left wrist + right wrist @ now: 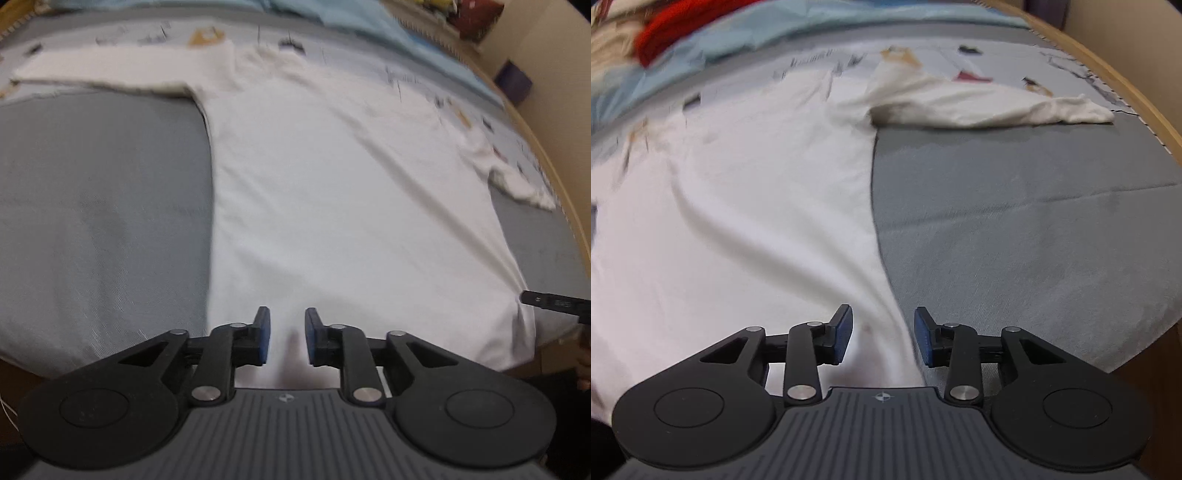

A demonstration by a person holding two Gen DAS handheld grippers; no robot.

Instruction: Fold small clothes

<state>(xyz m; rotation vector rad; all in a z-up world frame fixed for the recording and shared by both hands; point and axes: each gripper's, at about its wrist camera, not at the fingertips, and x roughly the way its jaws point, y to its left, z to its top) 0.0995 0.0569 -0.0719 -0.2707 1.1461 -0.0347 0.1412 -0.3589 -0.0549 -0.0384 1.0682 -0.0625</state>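
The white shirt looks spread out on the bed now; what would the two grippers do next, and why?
Probably reach for a sleeve and fold it inward. The shirt lies flat on the grey sheet, both sleeves still stick out, and the left gripper and right gripper are open, holding nothing.

A grey bed cover (pixel 1015 206) fills the frame's right; a light blue sheet (pixel 746 33) and red cloth (pixel 665 33) lie upper left.

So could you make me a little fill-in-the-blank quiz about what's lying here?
1. The garment spread on the bed is coloured ____.
2. The sheet bare beside it is coloured ____.
3. Both the left tool and the right tool stand ____, gripping nothing.

Missing words: white; grey; open
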